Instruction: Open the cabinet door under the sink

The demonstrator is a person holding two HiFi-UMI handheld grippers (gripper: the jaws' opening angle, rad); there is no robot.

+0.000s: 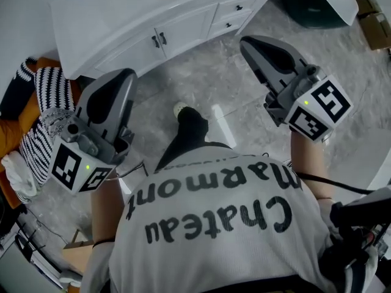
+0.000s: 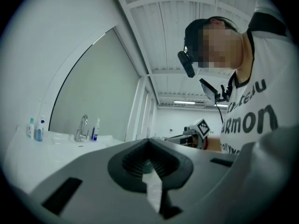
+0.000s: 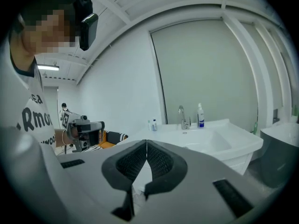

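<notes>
The white vanity [image 1: 122,17] stands at the top of the head view. Its two under-sink doors [image 1: 183,32] are closed, with a pair of dark handles [image 1: 159,39] where they meet. My left gripper [image 1: 119,75] is shut and empty, apart from the cabinet and below its left door. My right gripper [image 1: 247,41] is also shut and empty, off to the right of the doors near the drawers [image 1: 235,14]. The left gripper view shows my left gripper [image 2: 148,141] level with the countertop and faucet [image 2: 83,127]. In the right gripper view, my right gripper [image 3: 146,143] faces the sink basin [image 3: 205,141].
A striped cloth [image 1: 46,102] and orange bedding lie at the left. A dark bin [image 1: 311,8] and cardboard boxes [image 1: 372,17] sit at the upper right. Bottles [image 3: 200,115] stand by the faucet [image 3: 182,118]. My foot [image 1: 183,112] rests on the tiled floor before the cabinet.
</notes>
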